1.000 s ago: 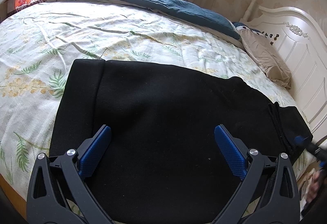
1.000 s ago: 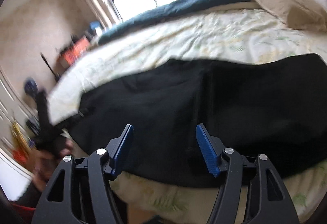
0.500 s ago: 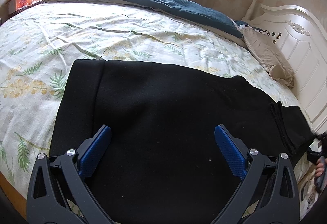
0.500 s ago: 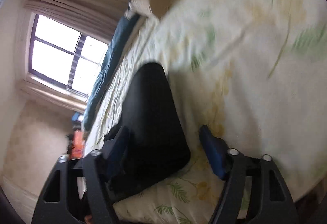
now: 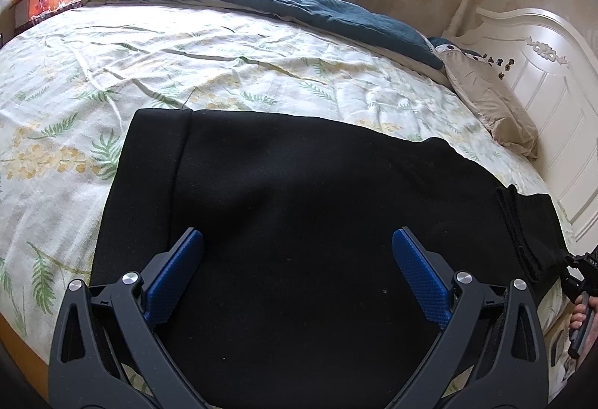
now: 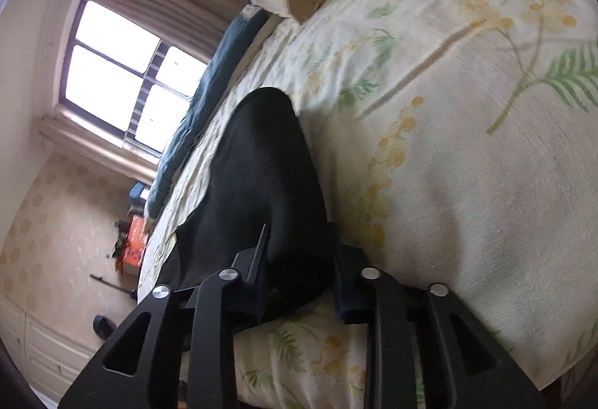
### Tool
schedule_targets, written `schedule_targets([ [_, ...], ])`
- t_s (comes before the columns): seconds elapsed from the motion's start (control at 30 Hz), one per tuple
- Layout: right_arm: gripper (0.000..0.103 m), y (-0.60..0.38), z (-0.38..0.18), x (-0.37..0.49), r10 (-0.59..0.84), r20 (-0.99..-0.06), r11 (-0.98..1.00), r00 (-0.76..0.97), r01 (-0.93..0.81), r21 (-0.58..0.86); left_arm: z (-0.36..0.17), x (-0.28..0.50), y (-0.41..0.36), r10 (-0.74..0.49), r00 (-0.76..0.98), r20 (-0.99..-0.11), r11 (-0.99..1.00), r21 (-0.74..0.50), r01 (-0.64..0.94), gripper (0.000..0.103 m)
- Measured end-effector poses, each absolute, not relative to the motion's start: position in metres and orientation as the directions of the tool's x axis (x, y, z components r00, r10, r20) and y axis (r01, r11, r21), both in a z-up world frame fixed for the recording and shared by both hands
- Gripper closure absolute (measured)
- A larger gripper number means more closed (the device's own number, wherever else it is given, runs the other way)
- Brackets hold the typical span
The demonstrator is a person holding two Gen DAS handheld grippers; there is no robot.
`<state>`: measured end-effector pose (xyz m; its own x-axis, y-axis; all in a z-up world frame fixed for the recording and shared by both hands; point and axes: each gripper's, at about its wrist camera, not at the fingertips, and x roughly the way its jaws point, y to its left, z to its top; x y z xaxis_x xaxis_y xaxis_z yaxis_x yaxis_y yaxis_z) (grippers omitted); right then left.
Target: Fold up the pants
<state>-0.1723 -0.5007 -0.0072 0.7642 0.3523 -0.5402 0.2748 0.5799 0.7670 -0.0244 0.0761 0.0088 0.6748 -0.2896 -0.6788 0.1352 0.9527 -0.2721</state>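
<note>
Black fabric pants (image 5: 317,222) lay flat across the bed's floral leaf-print sheet (image 5: 187,65). Left gripper (image 5: 298,259) hovered over them, blue-padded fingers (image 5: 175,274) spread wide, holding nothing. Right gripper (image 6: 299,270) was rolled sideways at the bed's edge, fingers closed on the pants' end.

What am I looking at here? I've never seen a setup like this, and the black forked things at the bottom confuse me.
Those forks are two hand-held grasping tools, each with a camera looking along its fingers. In the left view, the left tool hovers open above black pants spread on a bed with a floral sheet. At the right edge you glimpse the right tool in a person's hand. The tilted right view shows that right tool closed on one end of the pants.
</note>
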Motion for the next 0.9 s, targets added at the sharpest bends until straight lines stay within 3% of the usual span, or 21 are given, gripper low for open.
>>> schedule_targets([
  [0.03, 0.059, -0.504, -0.003, -0.172, 0.359, -0.529, 0.573, 0.769, 0.267, 0.775, 0.009, -0.024, 0.077, -0.293, 0.673, -0.679, 0.952, -0.275, 0.137, 0.003],
  [0.13, 0.050, -0.521, 0.017, -0.171, 0.337, -0.480, 0.569, 0.810, 0.231, 0.789, 0.009, -0.025, 0.076, -0.299, 0.671, -0.679, 0.950, -0.274, 0.146, 0.003],
  [0.33, 0.050, -0.548, 0.017, -0.107, 0.449, -0.483, 0.539, 0.752, 0.203, 0.818, 0.008, -0.026, 0.072, -0.279, 0.677, -0.681, 0.958, -0.244, 0.150, 0.003],
  [0.47, 0.051, -0.544, 0.003, -0.067, 0.486, -0.543, 0.569, 0.685, 0.223, 0.791, 0.008, -0.026, 0.072, -0.278, 0.674, -0.684, 0.959, -0.239, 0.153, 0.003],
  [0.5, 0.067, -0.540, 0.002, -0.061, 0.486, -0.564, 0.592, 0.668, 0.223, 0.775, 0.008, -0.026, 0.073, -0.280, 0.673, -0.685, 0.958, -0.240, 0.155, 0.003],
  [0.53, 0.071, -0.536, -0.002, -0.053, 0.463, -0.623, 0.636, 0.631, 0.253, 0.729, 0.008, -0.026, 0.073, -0.282, 0.672, -0.685, 0.958, -0.241, 0.156, 0.003],
  [0.67, 0.073, -0.536, -0.006, -0.052, 0.472, -0.624, 0.629, 0.623, 0.257, 0.733, 0.008, -0.026, 0.072, -0.283, 0.672, -0.684, 0.958, -0.240, 0.159, 0.003],
  [0.73, 0.065, -0.537, 0.000, -0.055, 0.470, -0.631, 0.633, 0.617, 0.262, 0.728, 0.008, -0.026, 0.072, -0.281, 0.672, -0.685, 0.958, -0.236, 0.161, 0.003],
  [0.83, 0.062, -0.530, 0.036, -0.073, 0.271, -0.670, 0.714, 0.691, 0.323, 0.621, 0.009, -0.026, 0.072, -0.284, 0.672, -0.684, 0.958, -0.233, 0.168, 0.003],
  [0.9, 0.061, -0.513, 0.058, -0.083, 0.223, -0.628, 0.722, 0.746, 0.306, 0.621, 0.009, -0.027, 0.073, -0.289, 0.671, -0.683, 0.956, -0.237, 0.171, 0.003],
])
